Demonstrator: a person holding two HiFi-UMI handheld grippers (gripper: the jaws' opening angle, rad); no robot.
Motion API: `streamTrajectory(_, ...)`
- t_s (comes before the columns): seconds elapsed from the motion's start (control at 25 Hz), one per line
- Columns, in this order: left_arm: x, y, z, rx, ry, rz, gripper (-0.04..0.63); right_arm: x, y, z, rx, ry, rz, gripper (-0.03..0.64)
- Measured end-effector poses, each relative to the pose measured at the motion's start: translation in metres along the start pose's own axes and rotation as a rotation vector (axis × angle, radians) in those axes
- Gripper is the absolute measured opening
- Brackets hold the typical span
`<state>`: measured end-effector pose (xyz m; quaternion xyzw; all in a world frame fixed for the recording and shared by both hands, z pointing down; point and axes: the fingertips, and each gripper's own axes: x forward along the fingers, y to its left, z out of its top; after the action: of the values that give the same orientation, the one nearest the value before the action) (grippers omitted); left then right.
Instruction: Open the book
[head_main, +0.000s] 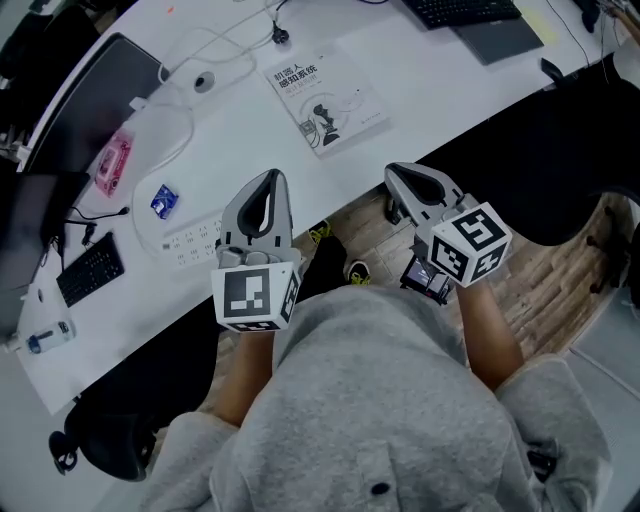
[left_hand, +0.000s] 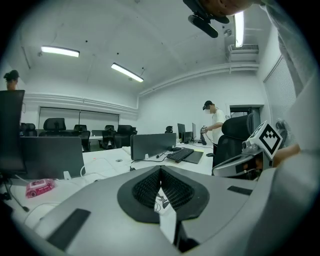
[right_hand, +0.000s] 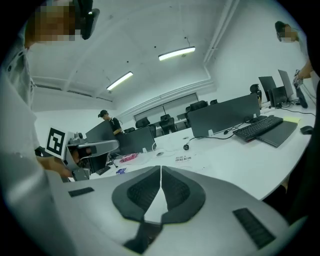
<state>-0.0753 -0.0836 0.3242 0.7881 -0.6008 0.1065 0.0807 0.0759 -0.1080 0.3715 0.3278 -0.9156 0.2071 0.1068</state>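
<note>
A closed book with a white printed cover lies flat on the white desk, near its front edge. Both grippers hover in front of the desk, short of the book. My left gripper points at the desk edge below and left of the book, jaws pressed together with nothing between them. My right gripper is off the desk edge to the book's lower right, also shut and empty. In the right gripper view the book shows as a small pale slab beyond the closed jaws. The left gripper view shows its closed jaws.
Left of the book are a white cable with a round puck, a pink packet, a blue packet, a white power strip and a small black keyboard. A keyboard and dark pad lie far right. People stand in the background.
</note>
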Motion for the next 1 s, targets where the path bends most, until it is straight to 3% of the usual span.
streamTrajectory(0.44,0.054,0.037,0.016,-0.018,-0.010,-0.056,0.011,0.040,-0.024,0.034,-0.026,-0.004,-0.060,0.032)
streamTrajectory(1.0,0.086,0.072,0.014,-0.055,-0.013,-0.141,0.011,0.078,-0.042,0.042,-0.001,0.039,-0.164,0.031)
